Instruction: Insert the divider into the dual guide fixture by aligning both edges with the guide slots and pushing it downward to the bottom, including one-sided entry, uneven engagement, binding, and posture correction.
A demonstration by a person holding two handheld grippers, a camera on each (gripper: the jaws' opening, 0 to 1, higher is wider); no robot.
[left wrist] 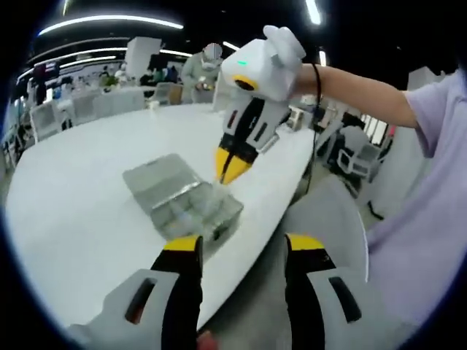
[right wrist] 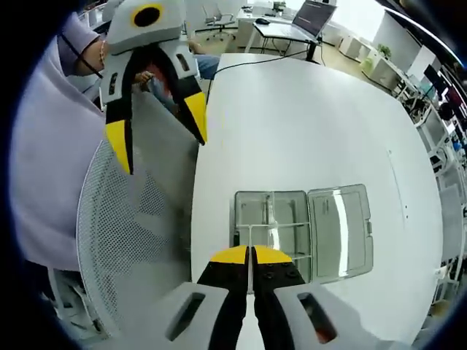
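Right gripper (right wrist: 250,255) jaws pinched on thin clear divider (right wrist: 250,237), over near edge of the open clear compartment box (right wrist: 303,232) on white table (right wrist: 306,117). Left gripper (right wrist: 162,142) wide open, empty, off the table edge.

bright overhead strip lights | white table (right wrist: 306,124) glare | fisheye-bent edges | slight blur

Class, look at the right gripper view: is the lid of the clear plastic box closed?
No. The clear plastic box lies open on the white table, its lid folded flat beside the compartments.
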